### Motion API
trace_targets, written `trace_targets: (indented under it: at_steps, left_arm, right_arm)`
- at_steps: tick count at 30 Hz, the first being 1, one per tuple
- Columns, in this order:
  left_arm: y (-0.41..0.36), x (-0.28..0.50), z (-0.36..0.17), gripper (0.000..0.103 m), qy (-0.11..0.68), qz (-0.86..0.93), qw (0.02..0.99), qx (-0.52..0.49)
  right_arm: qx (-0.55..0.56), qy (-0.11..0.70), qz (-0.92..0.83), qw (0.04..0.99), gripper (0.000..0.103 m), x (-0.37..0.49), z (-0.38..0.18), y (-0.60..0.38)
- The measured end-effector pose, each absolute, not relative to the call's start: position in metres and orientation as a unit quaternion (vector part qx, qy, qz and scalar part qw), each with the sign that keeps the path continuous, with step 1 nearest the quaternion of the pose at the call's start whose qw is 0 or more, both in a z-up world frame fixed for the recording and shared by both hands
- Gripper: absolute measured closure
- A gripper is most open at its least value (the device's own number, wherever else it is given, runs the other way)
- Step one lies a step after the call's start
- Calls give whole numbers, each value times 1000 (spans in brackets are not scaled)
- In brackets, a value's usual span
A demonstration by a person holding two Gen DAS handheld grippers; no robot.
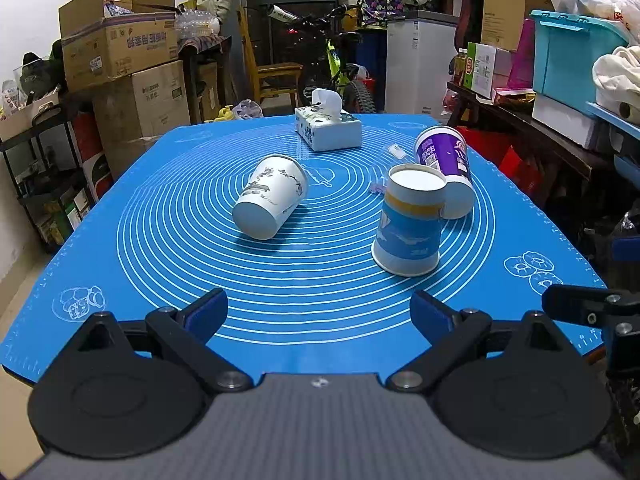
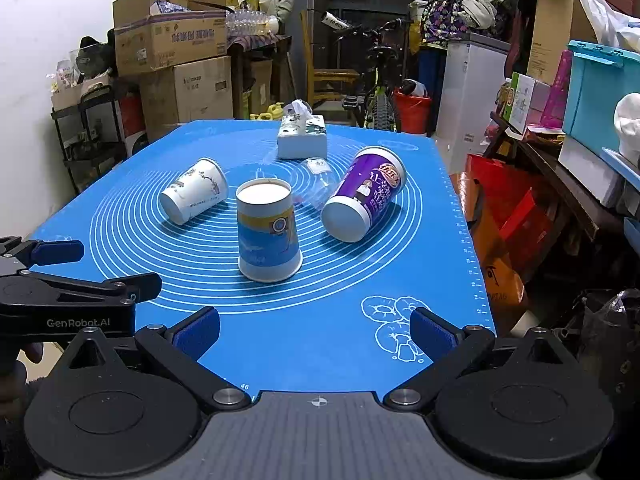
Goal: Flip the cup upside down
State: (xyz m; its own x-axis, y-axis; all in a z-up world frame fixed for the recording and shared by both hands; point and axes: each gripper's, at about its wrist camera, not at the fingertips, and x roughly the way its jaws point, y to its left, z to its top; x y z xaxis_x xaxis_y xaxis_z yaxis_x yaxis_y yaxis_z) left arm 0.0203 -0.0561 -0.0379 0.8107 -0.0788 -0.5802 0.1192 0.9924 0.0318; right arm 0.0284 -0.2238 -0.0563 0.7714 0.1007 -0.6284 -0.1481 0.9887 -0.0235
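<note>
Three paper cups are on the blue mat (image 1: 320, 304). A blue-and-yellow cup (image 1: 409, 220) stands upside down, rim on the mat; it also shows in the right wrist view (image 2: 267, 232). A white cup with ink drawings (image 1: 270, 196) lies on its side at the left, base toward me (image 2: 194, 191). A purple cup (image 1: 446, 168) lies on its side at the right (image 2: 366, 194). My left gripper (image 1: 318, 310) is open and empty near the mat's front edge. My right gripper (image 2: 314, 330) is open and empty, to the right of the left gripper (image 2: 60, 280).
A tissue box (image 1: 328, 128) stands at the mat's far end (image 2: 302, 136). A clear plastic lid (image 2: 318, 184) lies between the cups. Cardboard boxes (image 1: 120, 52) stack at the left, a cluttered shelf (image 1: 560, 92) at the right, a bicycle (image 2: 376, 96) behind the table.
</note>
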Motion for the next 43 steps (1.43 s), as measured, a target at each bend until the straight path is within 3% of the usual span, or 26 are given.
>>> trace_targets:
  at_steps: [43]
  left_arm:
    - [-58,23,-42,6,313,-57,947,34]
  right_arm:
    - [-44,345,72,935,2,34,-62,-223]
